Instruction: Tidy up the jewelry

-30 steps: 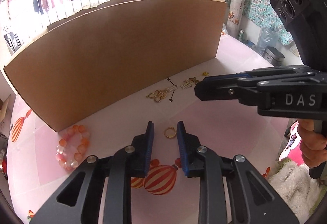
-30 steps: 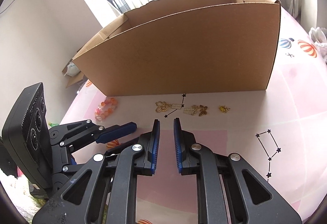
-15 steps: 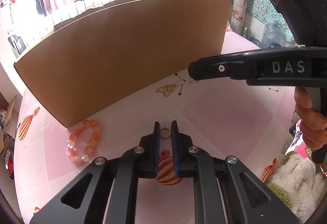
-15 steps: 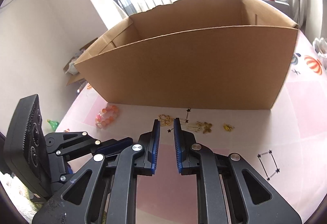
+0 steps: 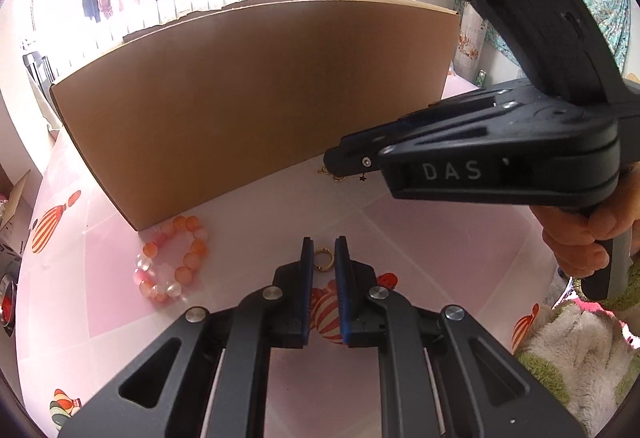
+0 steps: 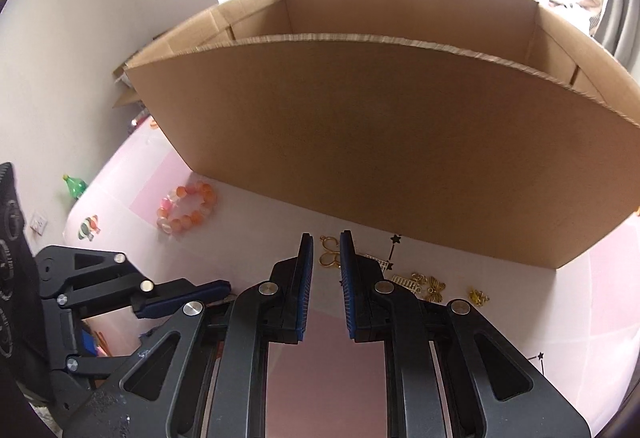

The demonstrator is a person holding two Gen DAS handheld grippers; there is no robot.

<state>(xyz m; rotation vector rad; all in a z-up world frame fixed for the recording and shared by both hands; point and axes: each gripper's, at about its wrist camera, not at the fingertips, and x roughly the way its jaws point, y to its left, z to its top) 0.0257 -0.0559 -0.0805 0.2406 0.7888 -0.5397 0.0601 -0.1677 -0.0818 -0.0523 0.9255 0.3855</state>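
A small gold ring (image 5: 323, 260) sits pinched between the blue pads of my left gripper (image 5: 323, 244), just above the pink tablecloth. An orange and clear bead bracelet (image 5: 182, 272) (image 6: 186, 192) lies to its left, near the corner of the cardboard box (image 5: 260, 98) (image 6: 380, 138). My right gripper (image 6: 325, 238) hovers with a narrow gap between its pads and nothing in it. Beyond its tips a gold clover charm (image 6: 330, 252) lies on the cloth, with a butterfly charm (image 6: 436, 286) and another small gold piece (image 6: 478, 296) to the right. From the left wrist view the right gripper (image 5: 340, 160) covers most of those charms.
The open-topped box stands along the far side of the round table (image 5: 420, 238). A hand (image 5: 580, 238) holds the right gripper's handle. A fluffy white and green thing (image 5: 560, 338) lies off the table's right edge. A green bottle (image 6: 74, 186) stands beyond the left edge.
My left gripper has closed from wide apart onto the gold ring. The right gripper has swung left and rolled, so its tips now stand over the clover charm.
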